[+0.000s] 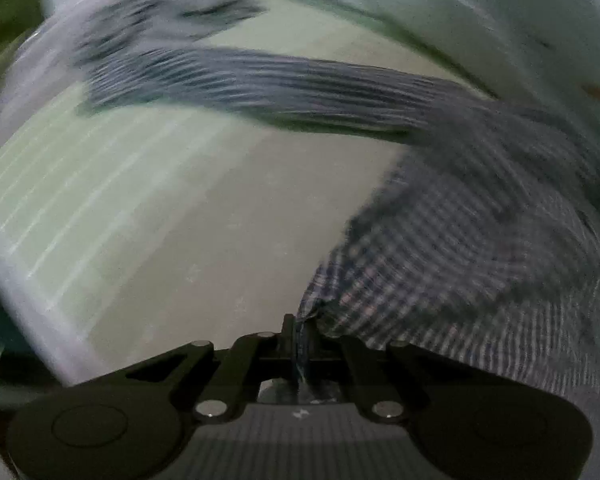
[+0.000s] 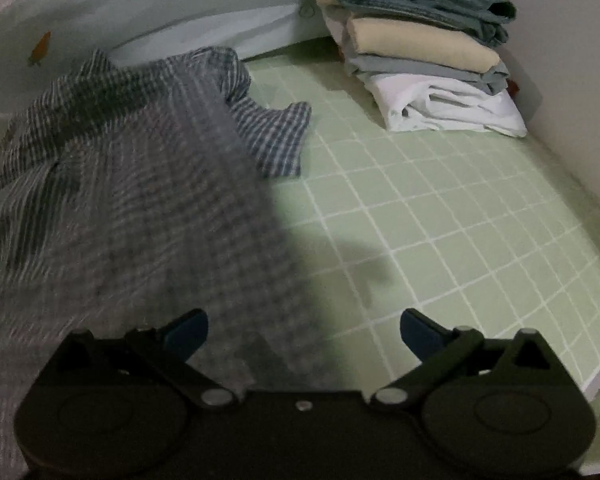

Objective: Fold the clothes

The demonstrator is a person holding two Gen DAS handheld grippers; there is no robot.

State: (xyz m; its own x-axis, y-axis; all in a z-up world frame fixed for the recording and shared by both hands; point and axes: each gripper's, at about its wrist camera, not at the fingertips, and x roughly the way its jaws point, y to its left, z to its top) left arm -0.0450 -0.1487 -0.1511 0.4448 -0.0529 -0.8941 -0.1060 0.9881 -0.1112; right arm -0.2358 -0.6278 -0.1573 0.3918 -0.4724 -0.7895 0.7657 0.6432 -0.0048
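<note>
Two tongs are in view, one per wrist camera. The left tongs (image 1: 302, 334) are pressed together on an edge of the blue-and-white checked shirt (image 1: 480, 248), a thin fold of the cloth pinched between the closed fingers and running back toward the camera. From that pinch the shirt spreads up and to the right in the left wrist view, and a long sleeve (image 1: 260, 88) stretches across the upper part of the picture, blurred, above the pale green gridded mat (image 1: 100, 208). The right tongs (image 2: 304, 330) stand wide apart and hold nothing; their blue fingertips (image 2: 418, 330) hang over the mat (image 2: 440, 220), with the left-hand tip over the shirt's near edge. In the right wrist view the checked shirt (image 2: 120, 184) covers the left half of the mat, bunched and raised at its far side, and one short sleeve (image 2: 280, 140) lies flat on the grid, pointing right. Whether the near part of the shirt rests on the mat or is lifted cannot be told, as it is blurred. At the far right corner of the mat sits a stack of folded clothes (image 2: 424, 52): white at the bottom, then grey, cream, and blue-grey on top, well apart from the shirt.
</note>
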